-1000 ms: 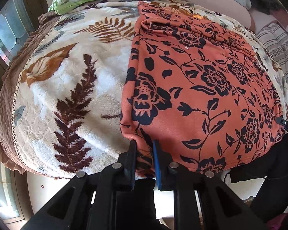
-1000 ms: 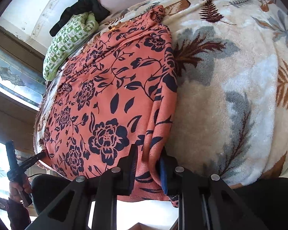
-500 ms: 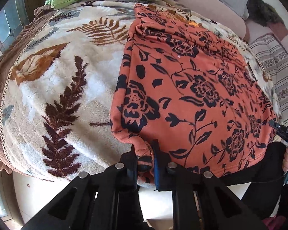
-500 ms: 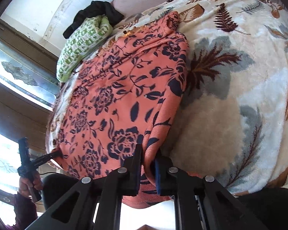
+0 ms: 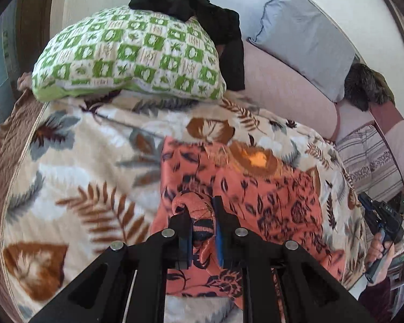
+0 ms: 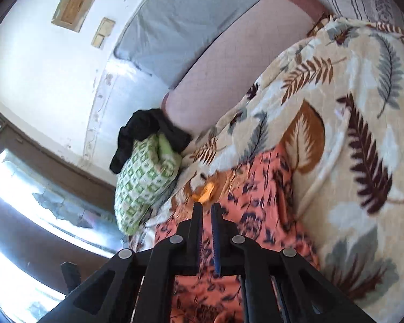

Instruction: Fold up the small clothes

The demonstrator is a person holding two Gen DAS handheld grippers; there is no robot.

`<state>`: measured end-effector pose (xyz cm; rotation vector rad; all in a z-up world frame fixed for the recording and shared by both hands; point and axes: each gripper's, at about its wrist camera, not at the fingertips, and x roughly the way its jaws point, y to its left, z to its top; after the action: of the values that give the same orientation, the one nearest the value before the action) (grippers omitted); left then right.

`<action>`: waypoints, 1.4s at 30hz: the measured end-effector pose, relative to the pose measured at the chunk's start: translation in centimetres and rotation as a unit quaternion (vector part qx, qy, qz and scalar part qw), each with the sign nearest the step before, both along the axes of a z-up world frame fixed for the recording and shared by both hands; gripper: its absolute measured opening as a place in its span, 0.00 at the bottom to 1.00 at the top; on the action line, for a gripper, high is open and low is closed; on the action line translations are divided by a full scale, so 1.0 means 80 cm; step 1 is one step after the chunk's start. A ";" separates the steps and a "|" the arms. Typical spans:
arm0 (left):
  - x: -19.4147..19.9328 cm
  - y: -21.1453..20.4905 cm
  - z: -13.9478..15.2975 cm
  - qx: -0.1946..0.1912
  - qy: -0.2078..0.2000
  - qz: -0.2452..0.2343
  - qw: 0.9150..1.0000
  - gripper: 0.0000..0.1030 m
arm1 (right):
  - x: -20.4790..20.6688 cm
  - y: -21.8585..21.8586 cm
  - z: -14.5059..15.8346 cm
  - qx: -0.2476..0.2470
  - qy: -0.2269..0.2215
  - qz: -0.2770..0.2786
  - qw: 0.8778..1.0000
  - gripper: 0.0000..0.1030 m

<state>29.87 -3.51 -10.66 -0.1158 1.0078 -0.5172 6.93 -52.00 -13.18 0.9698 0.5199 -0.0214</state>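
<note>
Both my tongs have carried the near hem up and forward since a second ago, so the far half of the orange floral garment (image 5: 277,202) now sits ahead on the leaf-print blanket (image 5: 75,177), long axis running away toward the green checked pillow (image 5: 126,56). Left gripper (image 5: 202,220) pinches a curled corner of fabric. Right gripper (image 6: 206,215) is nearly closed; cloth between its fingers I can't confirm. Both equally near.
</note>
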 end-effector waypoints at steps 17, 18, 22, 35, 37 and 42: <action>-0.049 0.030 -0.061 -0.100 -0.045 0.112 0.988 0.13 | -0.071 0.089 -0.050 -0.033 0.063 0.100 0.992 0.87; -0.047 0.026 -0.065 -0.096 -0.041 0.106 0.989 0.13 | -0.066 0.099 -0.052 -0.036 0.079 0.111 0.990 0.87; -0.042 0.016 -0.058 -0.105 -0.041 0.091 0.989 0.13 | -0.038 0.130 -0.088 -0.017 0.144 0.136 0.980 0.63; 0.038 0.046 -0.048 -0.172 -0.082 0.153 0.970 0.15 | 0.088 0.021 0.008 -0.047 0.058 -0.026 0.997 0.06; 0.048 0.047 -0.060 -0.171 -0.082 0.180 0.965 0.38 | 0.115 -0.025 0.001 -0.025 0.061 -0.088 0.994 0.07; 0.050 0.047 -0.075 -0.100 -0.088 0.212 0.968 0.74 | 0.131 -0.070 -0.080 0.053 0.110 -0.144 0.982 0.11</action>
<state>33.88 0.28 -16.65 -0.4487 0.7276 -0.2305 17.38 -57.58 -19.60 1.1479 0.5833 -0.3673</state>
